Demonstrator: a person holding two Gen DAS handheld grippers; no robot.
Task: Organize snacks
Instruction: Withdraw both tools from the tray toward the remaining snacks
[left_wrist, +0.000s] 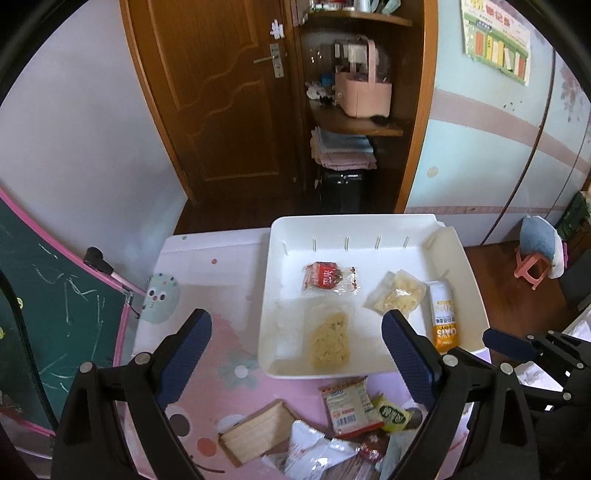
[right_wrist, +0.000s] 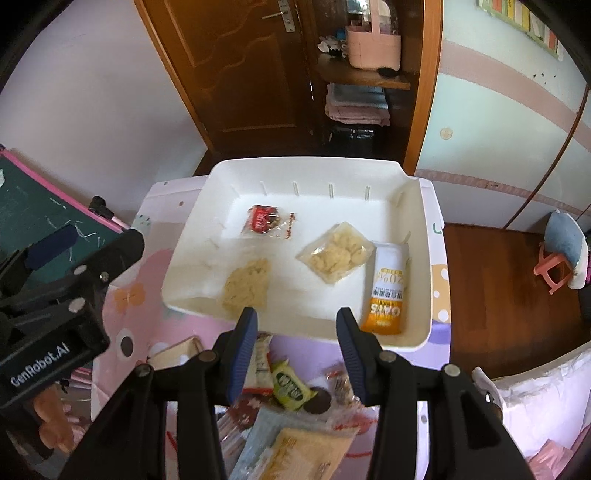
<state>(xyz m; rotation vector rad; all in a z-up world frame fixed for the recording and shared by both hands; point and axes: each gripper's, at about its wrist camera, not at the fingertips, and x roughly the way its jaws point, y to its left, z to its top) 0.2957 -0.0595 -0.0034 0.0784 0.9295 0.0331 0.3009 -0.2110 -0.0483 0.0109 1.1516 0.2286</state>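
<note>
A white tray (left_wrist: 461, 258) (right_wrist: 424, 221) sits on a pink table and holds a red packet (left_wrist: 327, 277) (right_wrist: 264, 219), a pale cracker pack (left_wrist: 328, 341) (right_wrist: 247, 284), a clear bag of yellow pieces (left_wrist: 397, 295) (right_wrist: 336, 253) and an orange-and-white stick pack (left_wrist: 443, 314) (right_wrist: 388, 288). Loose snacks lie in front of the tray: a wafer pack (left_wrist: 255, 432), a red-white packet (left_wrist: 349, 406) and a green packet (left_wrist: 393, 413) (right_wrist: 291, 386). My left gripper (left_wrist: 297, 350) is open and empty above the tray's near edge. My right gripper (right_wrist: 295, 350) is open and empty above the loose pile.
A green chalkboard with a pink frame (left_wrist: 55, 295) stands at the left. A wooden door (left_wrist: 221, 92) and shelves with a pink basket (left_wrist: 364, 92) are behind. A small pink stool (left_wrist: 535, 266) stands on the floor at the right. The left gripper's body (right_wrist: 55, 295) shows at left.
</note>
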